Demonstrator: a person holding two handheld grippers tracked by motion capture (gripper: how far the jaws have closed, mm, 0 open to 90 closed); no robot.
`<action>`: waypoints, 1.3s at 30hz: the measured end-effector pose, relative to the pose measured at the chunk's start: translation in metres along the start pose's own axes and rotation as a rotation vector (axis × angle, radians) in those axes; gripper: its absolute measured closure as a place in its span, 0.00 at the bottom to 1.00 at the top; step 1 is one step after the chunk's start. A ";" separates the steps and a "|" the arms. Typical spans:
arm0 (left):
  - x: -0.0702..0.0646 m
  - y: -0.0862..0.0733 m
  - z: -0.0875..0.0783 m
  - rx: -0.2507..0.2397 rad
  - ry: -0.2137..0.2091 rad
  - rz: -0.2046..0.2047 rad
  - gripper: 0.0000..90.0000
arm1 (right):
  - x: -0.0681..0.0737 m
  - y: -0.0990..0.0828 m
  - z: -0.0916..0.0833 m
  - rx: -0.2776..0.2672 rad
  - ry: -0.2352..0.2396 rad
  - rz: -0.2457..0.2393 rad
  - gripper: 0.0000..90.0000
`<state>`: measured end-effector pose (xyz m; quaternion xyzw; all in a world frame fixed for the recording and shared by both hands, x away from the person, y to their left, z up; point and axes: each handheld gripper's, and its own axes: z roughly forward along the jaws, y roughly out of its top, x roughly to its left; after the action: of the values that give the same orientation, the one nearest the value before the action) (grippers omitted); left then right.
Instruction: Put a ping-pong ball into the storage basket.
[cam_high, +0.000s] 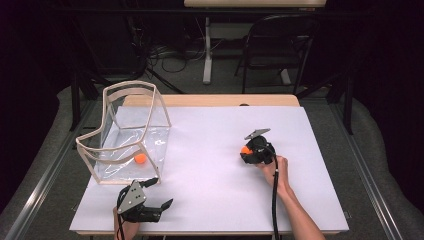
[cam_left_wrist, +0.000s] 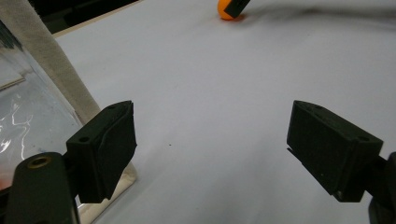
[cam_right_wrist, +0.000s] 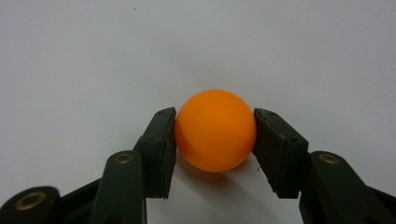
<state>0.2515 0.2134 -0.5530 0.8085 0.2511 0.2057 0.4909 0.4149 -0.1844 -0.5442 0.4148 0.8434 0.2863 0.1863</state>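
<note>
The right gripper (cam_high: 248, 151) sits out on the white surface (cam_high: 210, 165), well to the right of the clear box (cam_high: 127, 132), with the person's right hand (cam_high: 274, 167) wrapped around its rear and the forearm running back toward the near edge. It points left, toward the box. In the right gripper view its two black fingers (cam_right_wrist: 161, 149) pinch an orange ball (cam_right_wrist: 215, 129) from either side, both pads touching it, and the ball rests low on the surface with a small shadow beneath it.

The left gripper (cam_high: 161, 192) lies near the front right corner of the clear box, close to the near edge of the surface, held by the left hand (cam_high: 126, 227) that comes up from below. Its fingers (cam_left_wrist: 105, 149) are spread wide with nothing between them, and they point across the surface toward the right gripper's ball, which shows far off at the top of the left gripper view. One finger sits just beside the box's pale fabric-edged frame.

A second orange ball (cam_high: 140, 158) lies inside the clear box, on its floor, near the front right wall.
</note>
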 end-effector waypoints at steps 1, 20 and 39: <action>0.000 0.000 0.000 0.003 -0.002 0.000 0.17 | 0.000 0.000 -0.001 0.005 -0.001 -0.002 0.56; 0.000 0.000 -0.001 -0.001 0.002 -0.004 0.17 | 0.006 0.009 -0.022 -0.023 -0.020 -0.025 0.56; 0.000 0.000 0.000 -0.003 -0.001 -0.002 0.17 | 0.010 0.016 -0.038 -0.052 -0.019 -0.030 0.56</action>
<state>0.2509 0.2134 -0.5530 0.8075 0.2515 0.2051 0.4926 0.3976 -0.1813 -0.5054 0.3999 0.8399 0.3014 0.2095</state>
